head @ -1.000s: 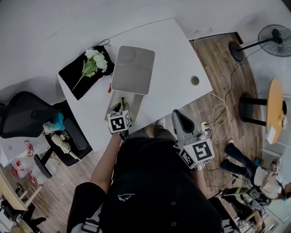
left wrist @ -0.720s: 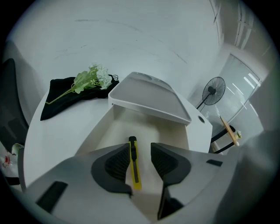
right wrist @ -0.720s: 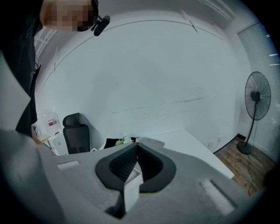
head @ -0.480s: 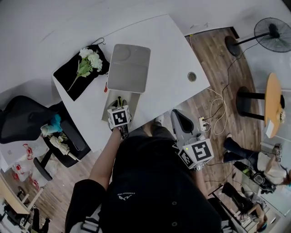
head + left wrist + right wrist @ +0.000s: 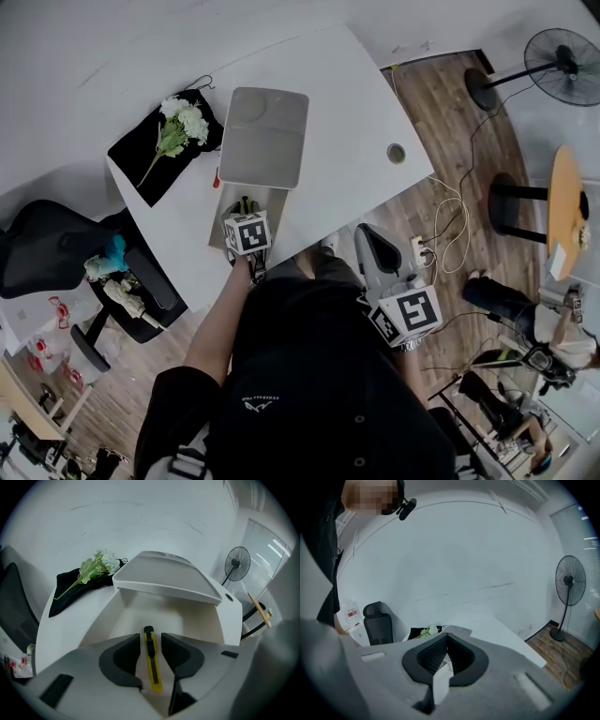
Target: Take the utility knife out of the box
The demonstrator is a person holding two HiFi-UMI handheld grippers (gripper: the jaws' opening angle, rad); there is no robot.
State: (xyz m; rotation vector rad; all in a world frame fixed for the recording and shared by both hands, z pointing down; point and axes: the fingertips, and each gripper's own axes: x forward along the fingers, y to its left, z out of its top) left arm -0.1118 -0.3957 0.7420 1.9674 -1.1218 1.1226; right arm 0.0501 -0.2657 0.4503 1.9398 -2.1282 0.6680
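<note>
Left gripper view: my left gripper (image 5: 150,638) straddles the yellow-and-black utility knife (image 5: 151,660) on the white hinged-lid box's (image 5: 117,616) floor. Its jaws are spread but have just been closing slightly, aligned to pinch. Right gripper (image 5: 446,638) waits aside, jaws together.

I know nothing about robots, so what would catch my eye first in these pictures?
A yellow utility knife lies in the open white box on the table, framed by the left gripper, whose open jaws have just been closing slightly without pressing it. Beyond the box, white flowers rest on a black cloth at the table's corner.
</note>
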